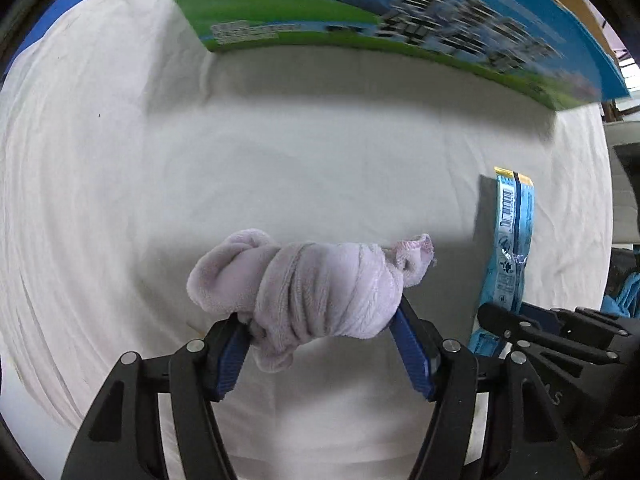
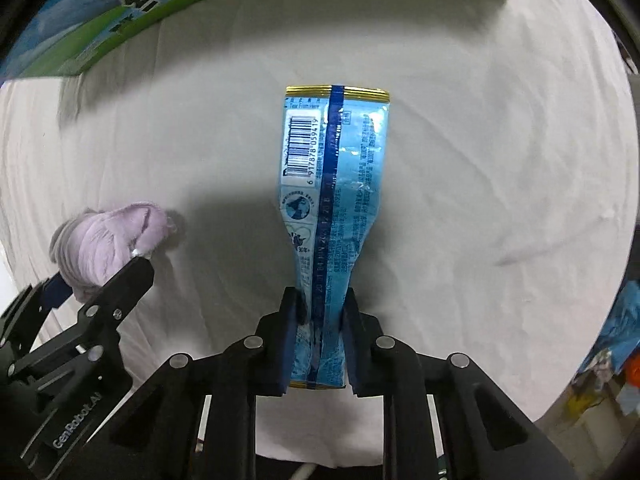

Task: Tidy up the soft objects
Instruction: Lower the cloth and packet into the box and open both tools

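Observation:
My left gripper is shut on a rolled pale-lilac cloth and holds it over the white sheet. In the right wrist view the cloth and the left gripper show at the left. My right gripper is shut on a light-blue snack packet with a barcode, which stands out forward between the fingers. The packet and the right gripper show at the right edge of the left wrist view.
A large blue-and-green printed carton stands at the far side of the white sheet; it also shows in the right wrist view. Coloured clutter lies beyond the sheet's right edge.

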`<state>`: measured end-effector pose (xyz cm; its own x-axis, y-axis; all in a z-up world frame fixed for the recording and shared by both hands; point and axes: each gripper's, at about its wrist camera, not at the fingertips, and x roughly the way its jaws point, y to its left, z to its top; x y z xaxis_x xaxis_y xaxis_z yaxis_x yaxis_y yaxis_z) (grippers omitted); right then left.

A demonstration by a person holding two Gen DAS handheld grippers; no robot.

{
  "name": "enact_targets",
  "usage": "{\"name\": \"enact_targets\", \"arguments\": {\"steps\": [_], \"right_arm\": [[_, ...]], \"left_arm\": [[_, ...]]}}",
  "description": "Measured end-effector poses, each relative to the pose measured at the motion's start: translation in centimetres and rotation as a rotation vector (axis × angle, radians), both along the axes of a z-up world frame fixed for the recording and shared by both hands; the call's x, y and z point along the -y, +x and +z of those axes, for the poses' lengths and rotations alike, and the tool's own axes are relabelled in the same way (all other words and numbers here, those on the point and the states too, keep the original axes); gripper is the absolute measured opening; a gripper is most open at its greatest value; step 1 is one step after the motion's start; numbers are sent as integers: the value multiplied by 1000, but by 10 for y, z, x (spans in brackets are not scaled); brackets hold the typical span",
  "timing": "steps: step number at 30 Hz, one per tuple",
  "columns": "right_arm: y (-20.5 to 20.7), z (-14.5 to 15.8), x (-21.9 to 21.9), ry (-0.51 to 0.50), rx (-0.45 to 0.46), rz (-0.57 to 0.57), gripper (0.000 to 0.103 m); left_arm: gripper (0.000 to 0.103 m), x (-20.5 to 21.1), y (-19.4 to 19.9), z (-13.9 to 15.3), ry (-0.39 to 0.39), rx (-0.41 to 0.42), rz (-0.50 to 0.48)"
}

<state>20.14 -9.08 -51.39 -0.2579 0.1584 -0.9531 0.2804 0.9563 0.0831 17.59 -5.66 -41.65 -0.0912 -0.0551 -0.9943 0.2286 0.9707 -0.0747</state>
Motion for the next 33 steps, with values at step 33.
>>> {"name": "enact_targets", "arguments": {"steps": [33], "right_arm": [[151, 212, 112, 99, 416, 54, 18]], "left_arm": [[64, 22, 147, 226, -142, 355, -11]]}}
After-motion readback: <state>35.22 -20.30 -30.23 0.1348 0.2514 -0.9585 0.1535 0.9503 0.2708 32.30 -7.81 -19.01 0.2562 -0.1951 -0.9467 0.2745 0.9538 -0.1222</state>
